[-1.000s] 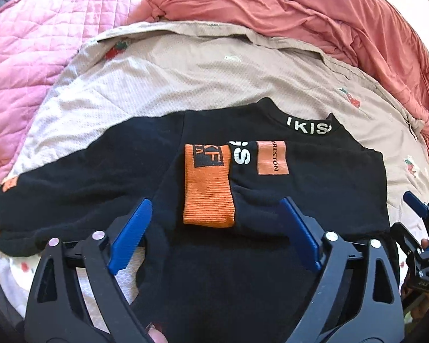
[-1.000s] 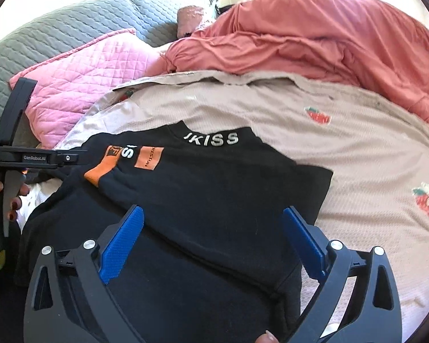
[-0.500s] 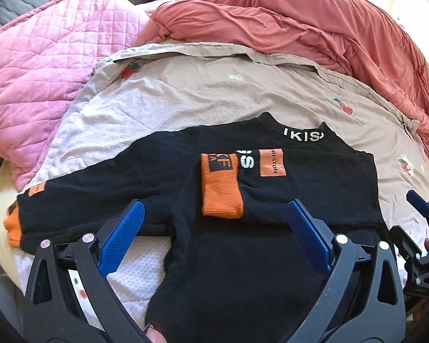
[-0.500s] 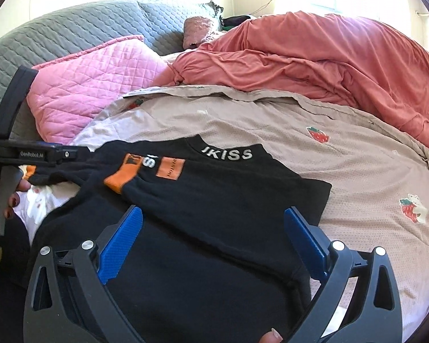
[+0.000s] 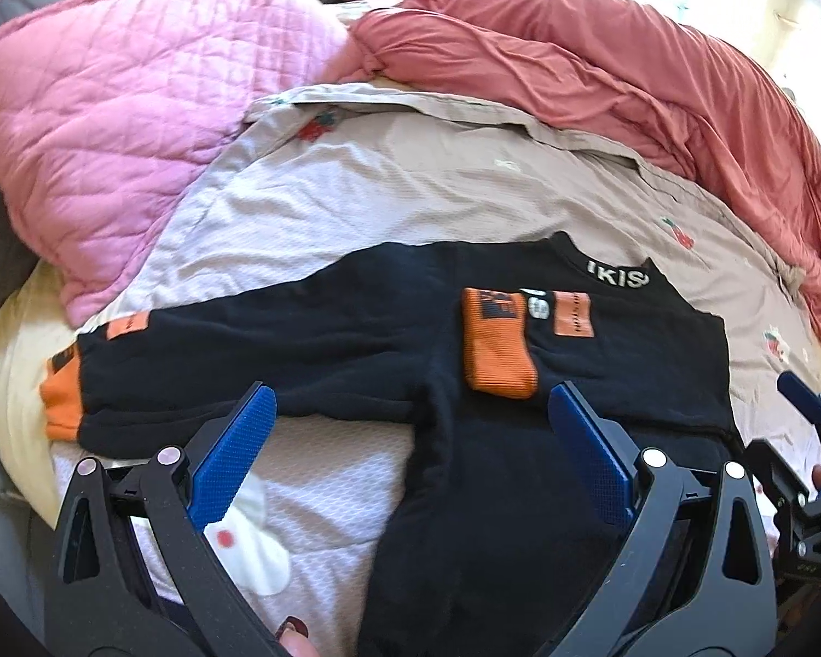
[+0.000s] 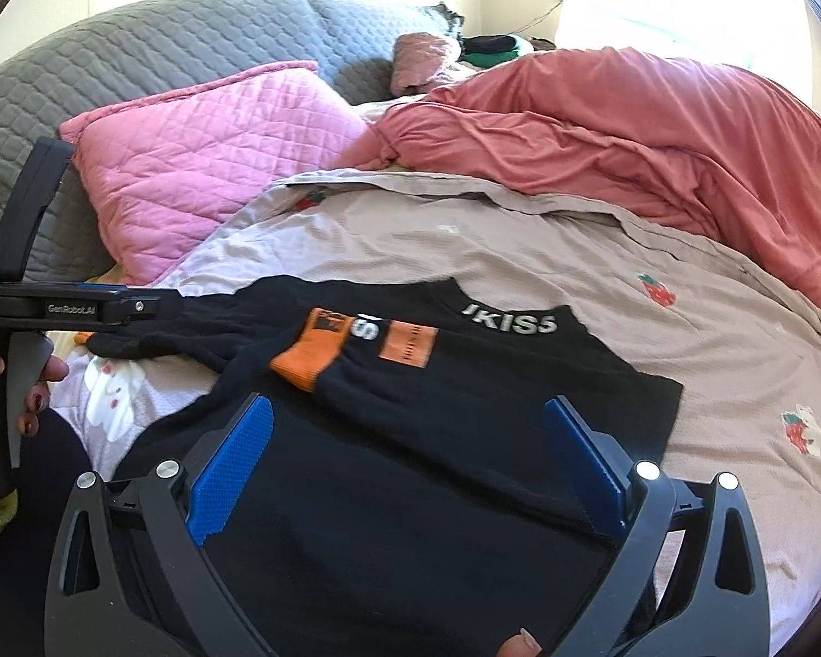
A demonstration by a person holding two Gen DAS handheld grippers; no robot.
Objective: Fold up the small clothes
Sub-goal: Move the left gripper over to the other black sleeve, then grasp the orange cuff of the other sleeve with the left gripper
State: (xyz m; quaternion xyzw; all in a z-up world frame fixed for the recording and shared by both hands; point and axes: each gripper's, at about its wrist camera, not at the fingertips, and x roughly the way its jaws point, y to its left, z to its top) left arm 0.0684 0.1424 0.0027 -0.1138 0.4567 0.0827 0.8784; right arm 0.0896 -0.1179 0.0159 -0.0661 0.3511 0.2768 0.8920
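A small black sweatshirt (image 5: 602, 383) with orange cuffs and white "KISS" lettering lies on the bed; it also shows in the right wrist view (image 6: 465, 410). Its right sleeve is folded across the chest, its orange cuff (image 5: 498, 350) lying on the body. The left sleeve (image 5: 246, 350) lies stretched out to the left, ending in an orange cuff (image 5: 63, 399). My left gripper (image 5: 410, 460) is open and empty, above the sweatshirt's lower part. My right gripper (image 6: 410, 460) is open and empty over the sweatshirt's lower body.
The sweatshirt lies on a beige strawberry-print sheet (image 5: 410, 180). A pink quilted pillow (image 6: 208, 164) is at the far left. A rumpled salmon blanket (image 6: 629, 126) fills the back right. A grey quilted headboard (image 6: 164, 49) stands behind. The bed's near left edge (image 5: 11, 383) shows.
Both grippers have pulled back and risen from the sweatshirt, staying open. The left view now takes in the whole outstretched left sleeve. The garment has not moved.
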